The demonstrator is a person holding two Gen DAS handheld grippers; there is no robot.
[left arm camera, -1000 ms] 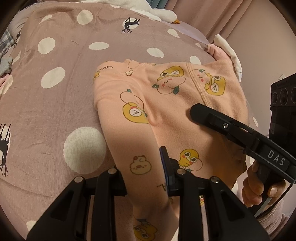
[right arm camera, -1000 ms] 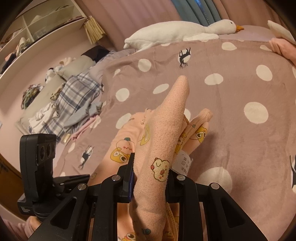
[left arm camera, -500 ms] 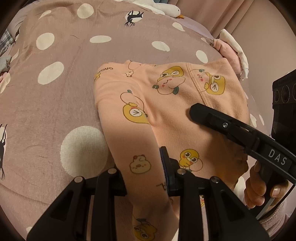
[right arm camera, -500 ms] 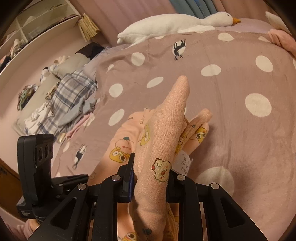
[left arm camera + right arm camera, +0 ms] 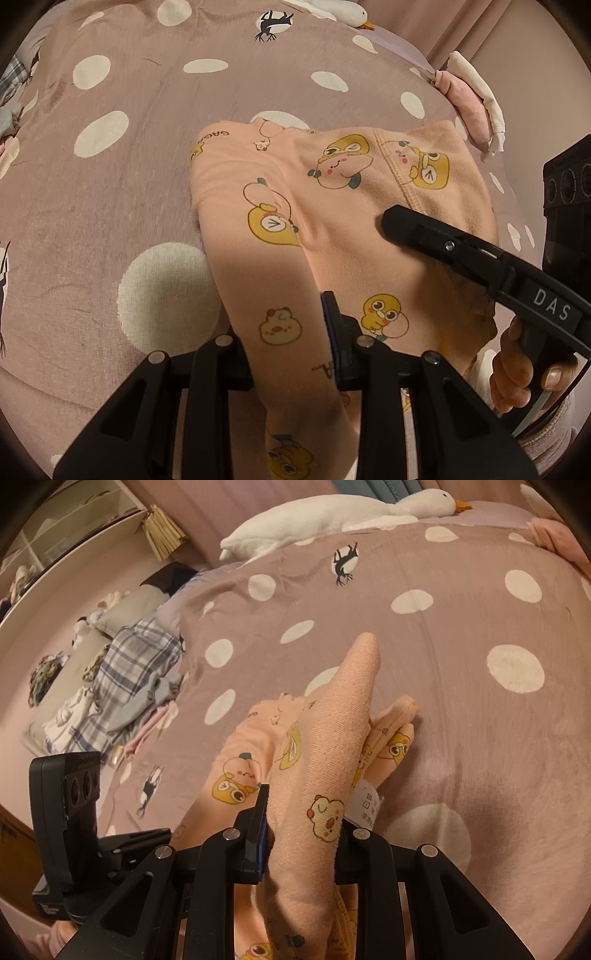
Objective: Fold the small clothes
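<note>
Left gripper (image 5: 291, 343) first: in the left wrist view its jaws are easing open, but a fold of the peach fleece baby garment with yellow cartoon chicks (image 5: 332, 206) is still sandwiched between the pads, so it's grasping cloth. That garment lies spread on the mauve bedspread with white polka dots (image 5: 110, 192), and the right gripper (image 5: 391, 221) reaches in from the right with its tip resting on the cloth; a hand (image 5: 524, 369) grips its handle. Some pink and white folded clothes (image 5: 469, 96) sit near the bed's far edge. Over in the right wrist view, the right gripper (image 5: 301, 827) is clamped on a bunched-up part of the same garment (image 5: 332, 746), which sticks up past the fingers with a white care label (image 5: 369, 805) showing. A white plush goose (image 5: 332, 513) lies along the far side of the bedspread (image 5: 480, 609), and a plaid blue-grey cloth pile (image 5: 129, 672) sits at left.
</note>
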